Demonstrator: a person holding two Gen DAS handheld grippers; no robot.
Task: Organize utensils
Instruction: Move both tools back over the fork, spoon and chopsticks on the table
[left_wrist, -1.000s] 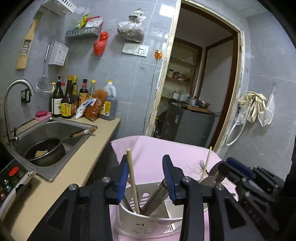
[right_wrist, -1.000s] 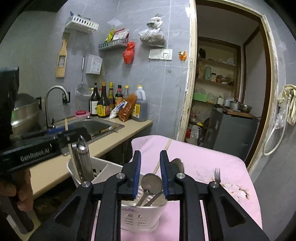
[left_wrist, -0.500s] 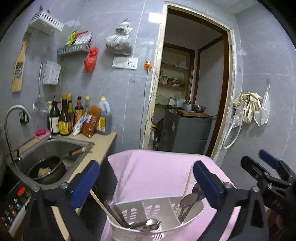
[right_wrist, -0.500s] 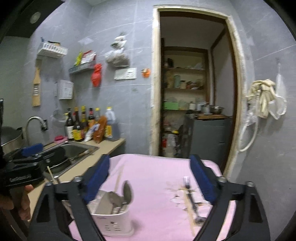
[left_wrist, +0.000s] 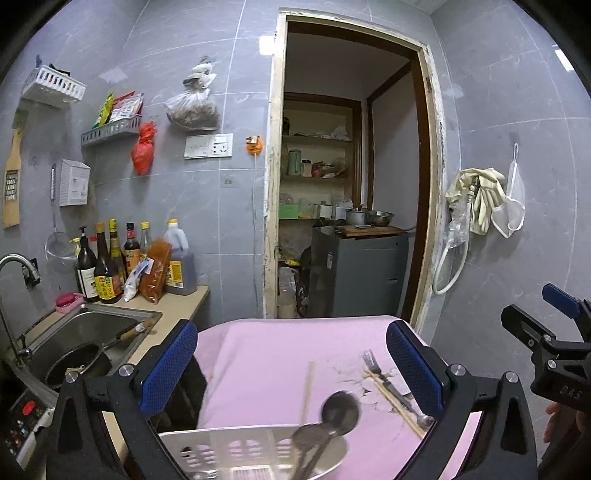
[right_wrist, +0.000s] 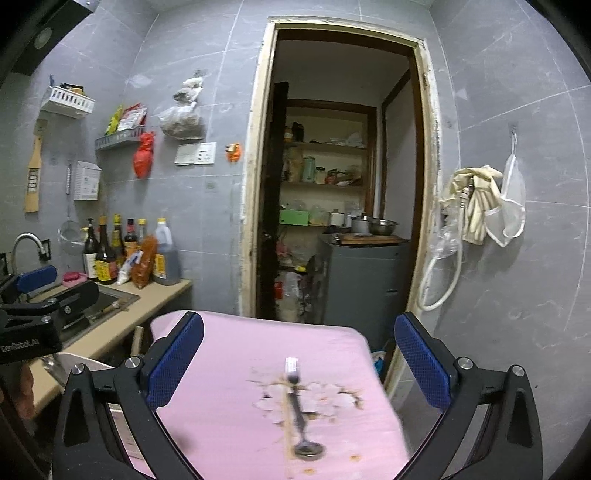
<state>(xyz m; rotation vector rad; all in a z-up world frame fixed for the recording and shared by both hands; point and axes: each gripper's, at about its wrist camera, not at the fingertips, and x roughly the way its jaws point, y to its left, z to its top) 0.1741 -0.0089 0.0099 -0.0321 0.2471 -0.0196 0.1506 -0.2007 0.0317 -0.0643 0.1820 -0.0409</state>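
A white slotted utensil caddy (left_wrist: 236, 450) stands at the near edge of the pink table (left_wrist: 266, 362). It holds spoons (left_wrist: 338, 408) and a chopstick (left_wrist: 306, 391). My left gripper (left_wrist: 291, 369) is open and empty above the caddy. A fork (right_wrist: 293, 391) lies on the pink table (right_wrist: 236, 369) beside a chopstick (right_wrist: 286, 421) and a metal spoon bowl (right_wrist: 308, 450). My right gripper (right_wrist: 299, 362) is open and empty above them. The fork (left_wrist: 384, 376) also shows in the left wrist view, at the right.
A counter (left_wrist: 166, 314) with a sink (left_wrist: 81, 332), a black pan (left_wrist: 74, 369) and sauce bottles (left_wrist: 107, 266) runs along the left. An open doorway (left_wrist: 347, 184) with a grey cabinet (left_wrist: 358, 273) is behind the table. The right gripper's body (left_wrist: 554, 347) shows at the right.
Both grippers have opened wide and pulled back up from the caddy. The right gripper has swung right, over the fork on the table.
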